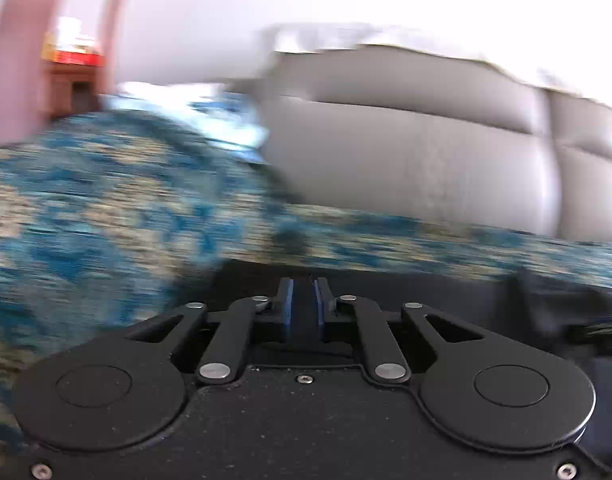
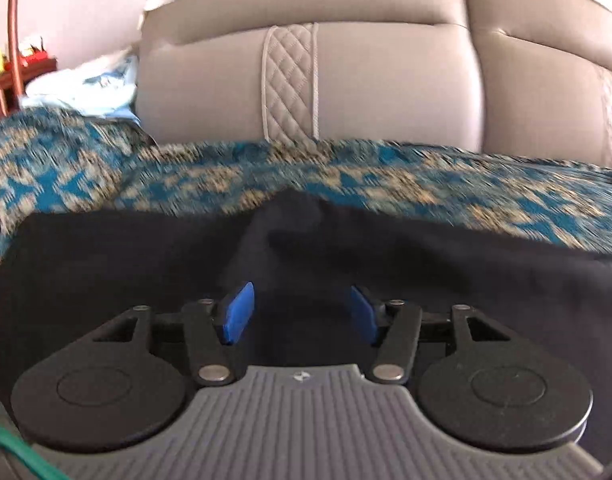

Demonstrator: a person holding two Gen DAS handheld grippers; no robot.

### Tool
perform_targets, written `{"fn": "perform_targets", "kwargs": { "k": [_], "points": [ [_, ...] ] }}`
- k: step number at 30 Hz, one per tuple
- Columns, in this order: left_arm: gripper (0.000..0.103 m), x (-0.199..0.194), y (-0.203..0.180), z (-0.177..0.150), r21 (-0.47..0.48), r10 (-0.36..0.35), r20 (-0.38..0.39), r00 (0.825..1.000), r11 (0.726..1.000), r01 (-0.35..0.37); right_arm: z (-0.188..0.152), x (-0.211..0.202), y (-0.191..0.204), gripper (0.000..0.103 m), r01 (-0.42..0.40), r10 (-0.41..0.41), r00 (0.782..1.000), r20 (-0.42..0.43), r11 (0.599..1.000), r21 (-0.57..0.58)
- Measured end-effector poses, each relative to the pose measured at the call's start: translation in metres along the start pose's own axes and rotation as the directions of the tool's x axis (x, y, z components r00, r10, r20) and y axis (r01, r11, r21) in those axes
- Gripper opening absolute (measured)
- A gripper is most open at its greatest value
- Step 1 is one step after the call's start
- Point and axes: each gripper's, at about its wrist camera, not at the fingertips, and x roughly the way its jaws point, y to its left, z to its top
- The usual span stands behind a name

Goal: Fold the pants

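Dark navy pants (image 2: 105, 256) lie spread on a blue and beige patterned bedspread (image 2: 386, 184), with a small raised ridge (image 2: 293, 216) at their far edge. My right gripper (image 2: 301, 308) hovers over them, open, with its blue pads (image 2: 237, 316) wide apart and nothing pressed between them. In the left wrist view, which is blurred, my left gripper (image 1: 303, 304) is shut, and a thin fold of dark cloth shows between its pads. More of the pants (image 1: 554, 300) lies to its right on the bedspread (image 1: 105, 208).
A grey padded headboard (image 2: 346, 80) rises just behind the bedspread. Crumpled light blue bedding (image 2: 89, 84) sits at the far left, beside a wooden side table (image 2: 9, 80) with small items on it. A green cord (image 2: 21, 456) crosses the near left corner.
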Motion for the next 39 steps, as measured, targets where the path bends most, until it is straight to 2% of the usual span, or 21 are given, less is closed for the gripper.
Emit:
{"fn": "perform_targets", "kwargs": {
  "k": [1, 3, 6, 8, 10, 14, 16, 18, 20, 22, 25, 28, 30, 32, 35, 39],
  "points": [
    [0.014, 0.004, -0.007, 0.0, 0.012, -0.043, -0.022, 0.999, 0.999, 0.043, -0.004, 0.001, 0.001, 0.069, 0.028, -0.028, 1.0, -0.004, 0.999, -0.025],
    [0.014, 0.018, -0.022, 0.002, 0.01, -0.081, -0.079, 0.994, 0.997, 0.082, -0.006, 0.005, 0.005, 0.073, 0.106, -0.104, 0.994, 0.02, 0.989, -0.107],
    [0.014, 0.051, -0.04, 0.005, -0.05, -0.11, -0.186, 0.976, 0.994, 0.102, 0.006, 0.017, -0.005, 0.074, 0.121, -0.121, 0.993, 0.001, 0.989, -0.084],
    [0.014, 0.071, -0.053, 0.003, -0.034, -0.067, -0.225, 0.972, 0.998, 0.061, 0.015, 0.027, -0.015, 0.074, 0.13, -0.131, 0.991, -0.012, 0.99, -0.063],
    [0.014, 0.088, -0.064, 0.0, 0.025, 0.011, -0.239, 0.971, 1.0, -0.005, 0.021, 0.038, -0.024, 0.074, 0.128, -0.129, 0.992, -0.014, 0.989, -0.071],
    [0.015, 0.1, -0.078, -0.004, 0.136, 0.114, -0.226, 0.968, 0.987, -0.084, 0.028, 0.053, -0.043, 0.076, 0.083, -0.084, 0.996, 0.0, 0.988, -0.13],
    [0.015, 0.099, -0.086, -0.009, 0.205, 0.148, -0.211, 0.966, 0.973, -0.104, 0.031, 0.055, -0.063, 0.077, 0.009, -0.008, 1.0, 0.004, 0.997, -0.073],
    [0.016, 0.097, -0.088, -0.012, 0.248, 0.163, -0.192, 0.968, 0.962, -0.113, 0.032, 0.049, -0.079, 0.078, 0.027, -0.026, 1.0, 0.016, 1.0, -0.012],
    [0.016, 0.093, -0.087, -0.015, 0.268, 0.167, -0.18, 0.969, 0.956, -0.115, 0.029, 0.029, -0.091, 0.078, 0.04, -0.041, 0.998, 0.055, 0.999, 0.026],
    [0.017, 0.092, -0.084, -0.015, 0.263, 0.171, -0.178, 0.969, 0.957, -0.121, 0.019, 0.008, -0.099, 0.078, 0.006, -0.007, 0.995, 0.101, 1.0, 0.009],
    [0.017, 0.091, -0.082, -0.016, 0.243, 0.184, -0.167, 0.969, 0.96, -0.141, 0.002, -0.01, -0.112, 0.078, 0.009, -0.004, 0.996, 0.089, 0.998, -0.063],
    [0.017, 0.09, -0.087, -0.023, 0.282, 0.212, -0.128, 0.969, 0.944, -0.169, -0.014, -0.012, -0.144, 0.078, 0.074, -0.071, 0.997, 0.043, 0.994, -0.075],
    [0.017, 0.091, -0.091, -0.023, 0.308, 0.228, -0.122, 0.966, 0.934, -0.182, -0.02, -0.016, -0.174, 0.078, 0.092, -0.089, 0.993, 0.073, 0.995, -0.027],
    [0.017, 0.092, -0.092, -0.024, 0.321, 0.237, -0.119, 0.964, 0.928, -0.188, -0.019, -0.018, -0.199, 0.08, 0.178, -0.178, 0.982, 0.071, 0.984, 0.004],
    [0.017, 0.092, -0.093, -0.025, 0.332, 0.242, -0.116, 0.963, 0.924, -0.192, -0.015, -0.017, -0.229, 0.086, 0.228, -0.229, 0.971, 0.065, 0.973, 0.015],
    [0.017, 0.09, -0.098, -0.019, 0.336, 0.259, -0.139, 0.956, 0.92, -0.201, -0.007, -0.01, -0.262, 0.089, 0.266, -0.268, 0.963, 0.036, 0.962, 0.056]
  ]
}}
